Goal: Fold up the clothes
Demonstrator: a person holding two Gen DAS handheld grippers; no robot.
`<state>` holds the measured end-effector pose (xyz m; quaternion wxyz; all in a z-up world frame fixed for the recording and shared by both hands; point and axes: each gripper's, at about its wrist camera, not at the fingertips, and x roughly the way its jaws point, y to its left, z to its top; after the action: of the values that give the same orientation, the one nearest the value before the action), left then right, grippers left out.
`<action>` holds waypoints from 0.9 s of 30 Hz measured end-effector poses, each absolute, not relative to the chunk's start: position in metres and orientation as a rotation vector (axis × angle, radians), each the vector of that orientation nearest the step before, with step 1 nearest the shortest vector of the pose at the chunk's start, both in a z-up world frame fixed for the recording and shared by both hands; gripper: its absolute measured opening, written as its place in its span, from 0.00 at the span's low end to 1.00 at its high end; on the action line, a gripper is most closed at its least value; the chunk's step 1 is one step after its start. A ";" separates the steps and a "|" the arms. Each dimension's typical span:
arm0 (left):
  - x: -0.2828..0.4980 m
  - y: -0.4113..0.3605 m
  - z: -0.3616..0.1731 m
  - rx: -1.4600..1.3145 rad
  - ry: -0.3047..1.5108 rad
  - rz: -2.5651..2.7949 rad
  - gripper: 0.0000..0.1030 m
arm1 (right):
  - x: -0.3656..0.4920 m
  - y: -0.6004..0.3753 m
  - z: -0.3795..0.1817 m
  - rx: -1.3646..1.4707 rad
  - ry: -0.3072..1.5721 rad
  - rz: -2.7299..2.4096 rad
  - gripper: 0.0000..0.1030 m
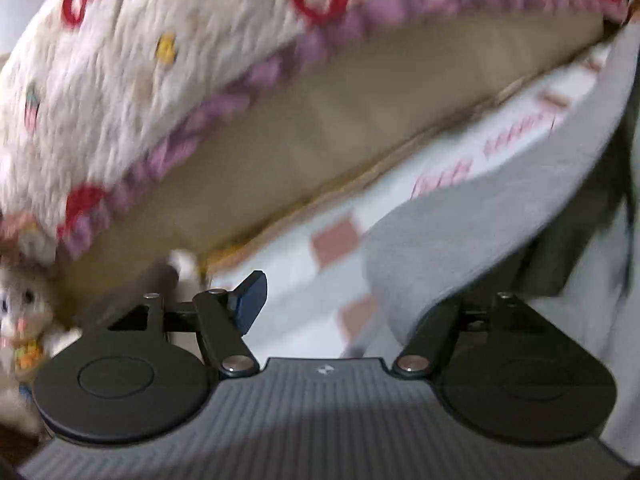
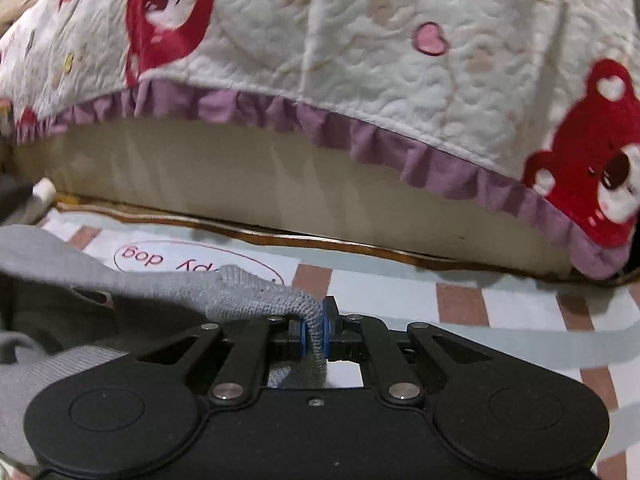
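Between the right tongs point(image 2: 314, 330), pinched tight, runs a knit edge of the grey garment point(image 2: 248, 300), whose bulk trails off to their left over the checked mat point(image 2: 460, 300). The left tongs point(image 1: 352, 304) stand apart and empty, the grey cloth point(image 1: 480, 232) draped just over their right finger, so they sit near enough to take the next edge.

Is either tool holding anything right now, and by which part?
The right tool pinches the grey garment by a bunched edge. The left tool is open, gripping nothing.
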<state>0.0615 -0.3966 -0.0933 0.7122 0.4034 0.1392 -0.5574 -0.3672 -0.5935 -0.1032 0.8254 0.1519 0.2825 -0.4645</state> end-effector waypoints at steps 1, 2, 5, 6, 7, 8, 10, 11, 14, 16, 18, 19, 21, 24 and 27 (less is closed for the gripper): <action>0.073 -0.391 -0.096 0.885 0.341 -1.229 0.68 | -0.364 -0.594 -0.103 0.323 0.600 -0.975 0.07; 0.080 -0.385 -0.097 0.878 0.355 -1.212 0.69 | -0.361 -0.593 -0.103 0.317 0.602 -0.962 0.07; 0.083 -0.377 -0.099 0.956 0.182 -1.098 0.78 | -0.350 -0.588 -0.101 0.269 0.621 -0.941 0.07; 0.079 -0.376 -0.101 1.008 0.067 -1.045 0.79 | -0.346 -0.587 -0.100 0.251 0.629 -0.937 0.07; 0.078 -0.376 -0.101 1.041 -0.007 -0.998 0.79 | -0.344 -0.587 -0.099 0.248 0.630 -0.935 0.07; 0.083 -0.378 -0.098 1.048 -0.016 -0.963 0.76 | -0.344 -0.588 -0.098 0.257 0.629 -0.940 0.07; 0.097 -0.382 -0.091 1.029 0.009 -0.908 0.75 | -0.346 -0.591 -0.097 0.273 0.626 -0.968 0.07; 0.113 -0.382 -0.083 0.953 0.108 -0.906 0.75 | -0.348 -0.594 -0.099 0.283 0.624 -0.982 0.07; 0.151 -0.372 -0.066 0.683 0.443 -0.947 0.75 | -0.360 -0.607 -0.109 0.369 0.603 -1.006 0.07; 0.155 -0.352 -0.068 0.572 0.573 -1.006 0.75 | -0.366 -0.608 -0.117 0.401 0.596 -1.015 0.07; 0.143 -0.331 -0.079 0.539 0.635 -1.065 0.75 | -0.369 -0.605 -0.124 0.405 0.595 -1.023 0.07; 0.134 -0.318 -0.084 0.522 0.663 -1.096 0.75 | -0.371 -0.604 -0.128 0.407 0.595 -1.027 0.07; 0.116 -0.294 -0.094 0.486 0.723 -1.158 0.75 | -0.374 -0.599 -0.132 0.399 0.594 -1.032 0.07; 0.089 -0.274 -0.105 0.434 0.794 -1.218 0.78 | -0.377 -0.591 -0.134 0.380 0.581 -1.031 0.08; 0.075 -0.274 -0.117 0.434 0.823 -1.248 0.78 | -0.376 -0.587 -0.133 0.376 0.557 -1.017 0.09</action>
<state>0.0752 -0.2744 -0.1166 0.7121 0.1956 0.3712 -0.5629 -0.3757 -0.5870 -0.1331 0.8199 0.1767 0.2615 -0.4776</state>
